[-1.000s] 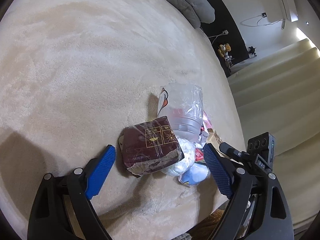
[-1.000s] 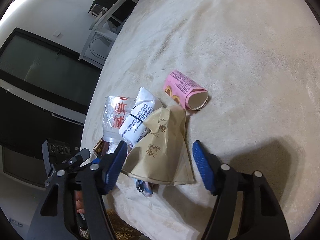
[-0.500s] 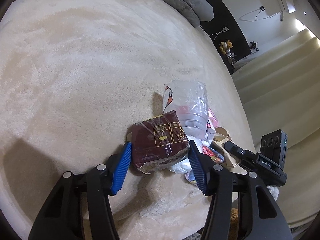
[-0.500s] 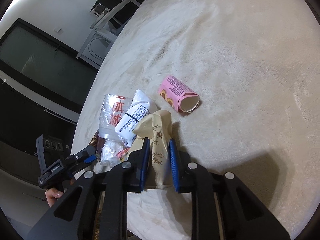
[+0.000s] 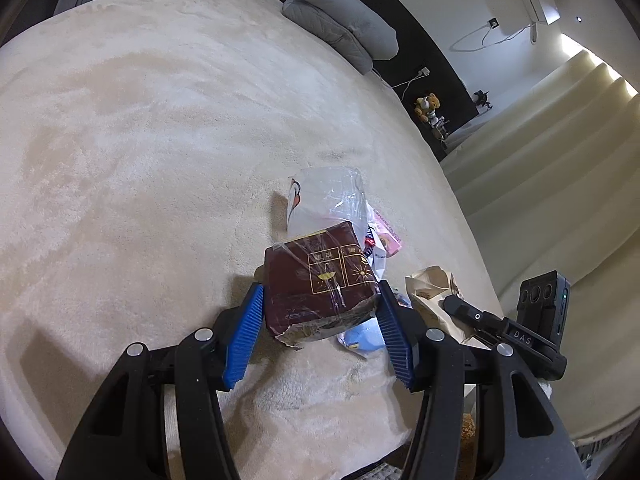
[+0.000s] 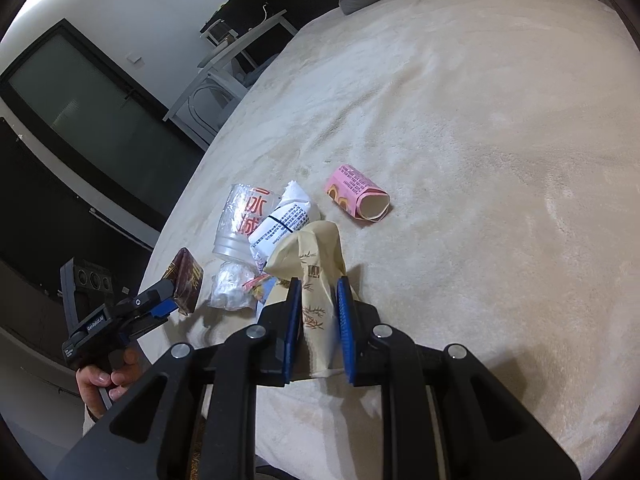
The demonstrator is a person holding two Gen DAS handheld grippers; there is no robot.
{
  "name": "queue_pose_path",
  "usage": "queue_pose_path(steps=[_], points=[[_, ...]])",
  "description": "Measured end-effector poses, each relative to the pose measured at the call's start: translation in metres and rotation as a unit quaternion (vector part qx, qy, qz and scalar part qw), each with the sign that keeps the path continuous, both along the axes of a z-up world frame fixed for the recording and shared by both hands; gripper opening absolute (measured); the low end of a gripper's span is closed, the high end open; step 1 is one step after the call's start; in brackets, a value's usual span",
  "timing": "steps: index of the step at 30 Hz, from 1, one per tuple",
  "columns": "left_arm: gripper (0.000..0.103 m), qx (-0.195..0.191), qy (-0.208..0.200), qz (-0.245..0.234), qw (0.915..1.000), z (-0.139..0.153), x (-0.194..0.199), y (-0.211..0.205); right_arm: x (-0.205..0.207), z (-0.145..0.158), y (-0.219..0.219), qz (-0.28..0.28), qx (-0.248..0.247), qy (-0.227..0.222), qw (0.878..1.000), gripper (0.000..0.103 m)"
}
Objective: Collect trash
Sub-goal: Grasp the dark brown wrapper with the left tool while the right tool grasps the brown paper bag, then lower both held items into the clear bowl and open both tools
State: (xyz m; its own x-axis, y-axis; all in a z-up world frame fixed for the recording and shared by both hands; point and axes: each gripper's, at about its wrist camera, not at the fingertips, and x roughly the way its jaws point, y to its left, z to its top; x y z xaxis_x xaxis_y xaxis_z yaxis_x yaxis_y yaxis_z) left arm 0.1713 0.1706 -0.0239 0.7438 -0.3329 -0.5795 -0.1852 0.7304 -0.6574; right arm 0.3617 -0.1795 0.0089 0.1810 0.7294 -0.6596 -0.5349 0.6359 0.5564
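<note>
My left gripper (image 5: 320,300) is shut on a dark red box (image 5: 320,280) wrapped in crinkled film, lifted slightly off the beige blanket (image 5: 140,140). The box (image 6: 187,280) shows in the right wrist view too, held by the left gripper (image 6: 170,300). My right gripper (image 6: 318,284) is shut on a tan paper bag (image 6: 316,256) printed with bamboo, pinched flat between the blue pads. The bag (image 5: 432,288) appears in the left wrist view beside the right gripper's tip. A crushed clear plastic cup (image 6: 240,220), a white printed wrapper (image 6: 284,220), a crumpled clear wrap (image 6: 232,284) and a pink rolled carton (image 6: 360,196) lie on the blanket.
A grey pillow (image 5: 344,28) lies at the bed's far end. Pale steps (image 5: 540,152) rise to the right of the bed. A dark glass panel (image 6: 80,120) and a white rack (image 6: 224,76) stand left of the bed. A hand (image 6: 104,380) grips the left handle.
Both grippers closed from wide open, the left on the red box and the right on the paper bag. Both then lifted slightly, and the box and bag rose off the pile.
</note>
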Motion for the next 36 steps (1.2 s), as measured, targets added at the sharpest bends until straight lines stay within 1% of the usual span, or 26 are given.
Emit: queue_pose_path(steps=[5,8,12,17,21,29,36], points=[[0.054,-0.006,-0.028,-0.001,0.9996,0.011,-0.016,-0.013,-0.024,0.009,-0.015,-0.003,0.006,-0.022,1.000,0.019],[0.054,0.005,-0.042,-0.007,0.9991,0.017,-0.024,-0.024,-0.041,0.012,-0.025,-0.006,0.003,-0.043,0.999,0.019],[0.054,0.009,-0.067,-0.015,0.9976,0.025,-0.037,-0.036,-0.064,0.021,-0.036,-0.003,0.004,-0.070,0.998,0.019],[0.054,0.002,-0.089,-0.016,0.9959,0.028,-0.061,-0.048,-0.094,0.024,-0.053,-0.005,0.010,-0.092,0.996,0.019],[0.054,0.008,-0.104,-0.021,0.9943,0.032,-0.083,-0.062,-0.119,0.027,-0.064,-0.001,0.007,-0.113,0.994,0.019],[0.054,0.013,-0.119,-0.035,0.9922,0.029,-0.116,-0.091,-0.162,0.020,-0.082,0.004,0.002,-0.132,0.991,0.019],[0.054,0.028,-0.121,-0.057,0.9907,0.026,-0.135,-0.118,-0.187,0.010,-0.089,0.007,-0.004,-0.138,0.990,0.019]])
